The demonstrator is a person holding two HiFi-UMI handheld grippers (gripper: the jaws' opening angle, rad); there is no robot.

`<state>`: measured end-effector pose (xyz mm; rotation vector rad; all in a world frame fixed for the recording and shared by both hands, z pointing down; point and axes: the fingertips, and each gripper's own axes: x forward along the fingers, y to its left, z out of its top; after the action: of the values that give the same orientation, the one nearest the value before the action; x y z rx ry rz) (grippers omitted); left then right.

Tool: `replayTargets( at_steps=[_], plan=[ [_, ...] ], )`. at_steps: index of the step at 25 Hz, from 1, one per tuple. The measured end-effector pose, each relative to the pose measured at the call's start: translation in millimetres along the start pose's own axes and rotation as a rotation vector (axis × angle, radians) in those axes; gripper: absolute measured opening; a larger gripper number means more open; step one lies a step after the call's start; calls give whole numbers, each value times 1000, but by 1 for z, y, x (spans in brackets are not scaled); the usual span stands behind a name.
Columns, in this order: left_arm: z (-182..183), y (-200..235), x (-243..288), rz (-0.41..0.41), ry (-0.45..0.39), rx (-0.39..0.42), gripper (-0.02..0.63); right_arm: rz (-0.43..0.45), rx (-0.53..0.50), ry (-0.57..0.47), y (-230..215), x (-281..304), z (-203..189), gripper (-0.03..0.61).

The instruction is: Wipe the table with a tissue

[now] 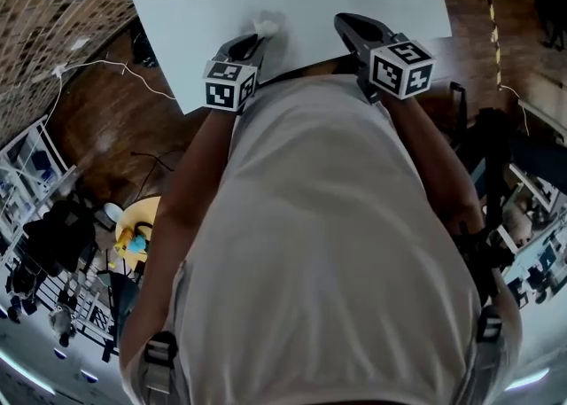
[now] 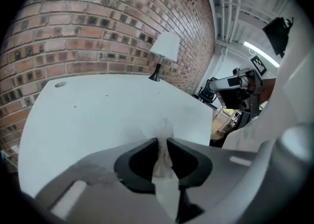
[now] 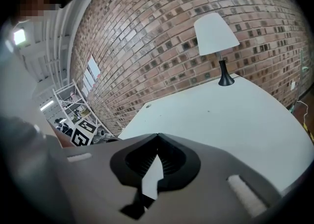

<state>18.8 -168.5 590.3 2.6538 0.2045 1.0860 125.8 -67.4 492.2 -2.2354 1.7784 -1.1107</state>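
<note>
Left gripper (image 2: 162, 141) fingers (image 2: 140, 161) pinch the soft, flimsy tissue (image 2: 161, 158) by its bunched middle at the desk (image 2: 98, 110); right gripper (image 3: 157, 136) clenched empty.

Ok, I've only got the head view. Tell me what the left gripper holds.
Observer: The left gripper is shut on a tissue, pinched between its fingers.
Operator: Now check the right one.
Observer: The right gripper has its fingers together, with nothing between them.
Operator: Report anything on the table beyond my frame.
Observer: A lamp with a white shade stands at the far edge of the table, by the brick wall.
</note>
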Motion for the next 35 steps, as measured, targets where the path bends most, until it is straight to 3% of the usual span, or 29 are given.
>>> replayTargets(
  at_steps=[12,23,29,35],
  plan=[
    [34,-39,23,75,-56,-68,66,29,8,-15,-59,-48,11,6],
    [79,-113,100,53,10,25,66,14,56,-45,-156,-100,31,6],
    [93,-120,125,68,54,68,67,-38,83,-59,-185,-116,32,6],
    [102,-129,160,58,88,67,67,8,92,-40,-195,-123,26,6]
  ],
)
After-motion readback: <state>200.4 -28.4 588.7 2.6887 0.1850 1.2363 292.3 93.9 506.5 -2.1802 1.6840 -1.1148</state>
